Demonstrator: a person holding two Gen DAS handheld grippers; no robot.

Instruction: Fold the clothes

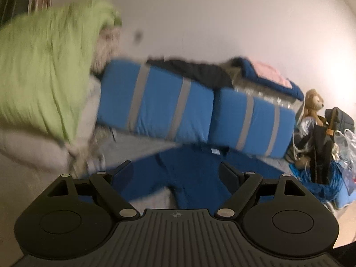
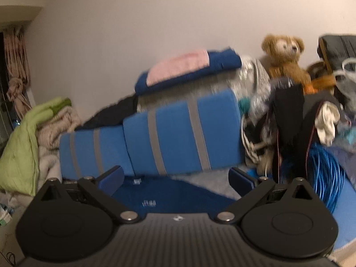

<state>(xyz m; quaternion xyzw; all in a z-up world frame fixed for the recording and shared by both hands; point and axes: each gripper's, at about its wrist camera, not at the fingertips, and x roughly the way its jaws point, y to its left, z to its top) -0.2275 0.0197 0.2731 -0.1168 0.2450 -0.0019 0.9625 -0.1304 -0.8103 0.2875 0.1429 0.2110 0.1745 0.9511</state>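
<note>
only the right wrist view shows the curtain (image 2: pixel 16 66).

Your two wrist cameras look low and slightly downward across a dark blue garment (image 1: pixel 191 173) toward striped blue cushions (image 2: pixel 178 135) against the far wall; both share the teddy bear (image 2: pixel 283 57) at right.

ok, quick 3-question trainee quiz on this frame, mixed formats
1. True or false: the left gripper is shut on the dark blue garment spread out beyond it.
2. Multiple choice: on top of the folded dark blue cloth lies A) a pink folded towel, B) a green quilt, C) a cable coil.
3. Fill in: the brown plush teddy bear sits to the ___ of the blue cushions with grey stripes in the right wrist view.

Key: 1 false; 2 A; 3 right.
</note>
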